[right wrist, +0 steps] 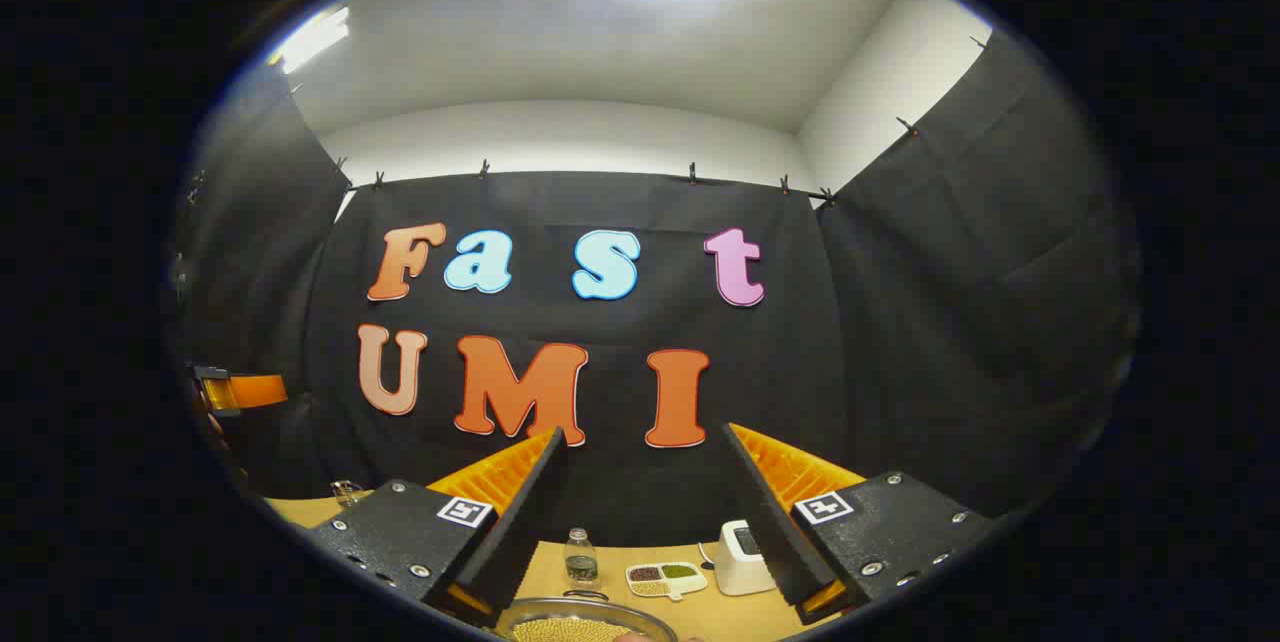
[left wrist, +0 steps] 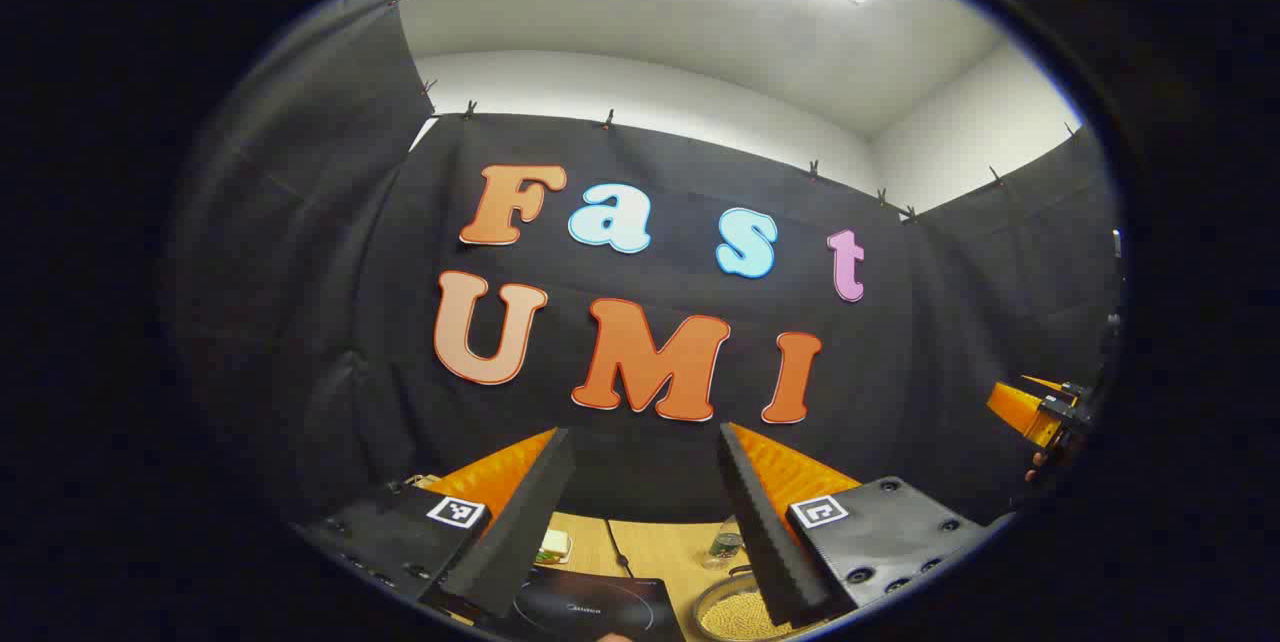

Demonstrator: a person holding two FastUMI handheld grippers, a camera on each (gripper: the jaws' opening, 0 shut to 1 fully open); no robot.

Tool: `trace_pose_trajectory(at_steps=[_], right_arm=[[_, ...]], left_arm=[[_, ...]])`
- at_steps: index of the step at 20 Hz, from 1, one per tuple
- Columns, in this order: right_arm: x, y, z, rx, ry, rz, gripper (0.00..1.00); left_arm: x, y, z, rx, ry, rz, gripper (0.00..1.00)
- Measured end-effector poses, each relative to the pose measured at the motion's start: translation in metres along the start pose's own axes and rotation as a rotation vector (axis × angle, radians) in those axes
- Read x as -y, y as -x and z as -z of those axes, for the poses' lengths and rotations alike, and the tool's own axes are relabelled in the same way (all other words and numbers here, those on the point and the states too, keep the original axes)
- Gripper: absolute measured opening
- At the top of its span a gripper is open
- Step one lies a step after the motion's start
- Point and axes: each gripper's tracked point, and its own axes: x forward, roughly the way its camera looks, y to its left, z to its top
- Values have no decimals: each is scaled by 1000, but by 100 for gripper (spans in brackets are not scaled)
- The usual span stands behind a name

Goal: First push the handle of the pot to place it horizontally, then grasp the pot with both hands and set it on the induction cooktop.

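Holding both tools high, we are looking down over a wooden surface. In the left gripper view, the left gripper is gaping wide with nothing between its fingers. Below it we are seeing, from left to right, the black induction cooktop, a small glass jar farther back, and the pot, filled with pale beans, just beside the cooktop. In the right gripper view, the right gripper is likewise spread wide and holding nothing. The pot is sitting low between its fingers, with a small bottle, a divided dish and a white device behind it.
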Motion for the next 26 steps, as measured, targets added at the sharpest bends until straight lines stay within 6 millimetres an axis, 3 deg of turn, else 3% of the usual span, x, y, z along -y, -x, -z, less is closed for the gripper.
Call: trace_pose_trajectory(at_steps=[2,3,4,13,14,15,16,21,22,24,26], right_arm=[[-1,-2,-9,24,6,-6,94],[-3,0,-13,37,12,-8,94],[-6,2,-17,49,13,-11,94],[-24,18,-33,120,67,-63,95],[-20,15,-30,112,75,-54,95],[-15,12,-26,99,75,-44,95],[-13,10,-23,89,67,-42,95],[-9,8,-14,60,22,-63,95],[-8,8,-13,65,20,-72,95],[-6,7,-9,84,20,-72,95],[5,2,7,56,7,-47,94]], left_arm=[[14,1,8,-25,8,43,94],[8,2,4,-18,-9,30,96],[3,1,0,2,-17,18,93],[13,3,-21,86,-6,53,94],[13,3,-19,87,-14,50,96],[13,1,-18,90,-20,46,93],[14,-1,-20,97,-24,44,97],[15,-4,-22,121,-15,35,94],[14,-4,-24,129,-9,32,97],[12,-5,-20,154,22,17,95],[18,-8,-10,151,22,26,97]])
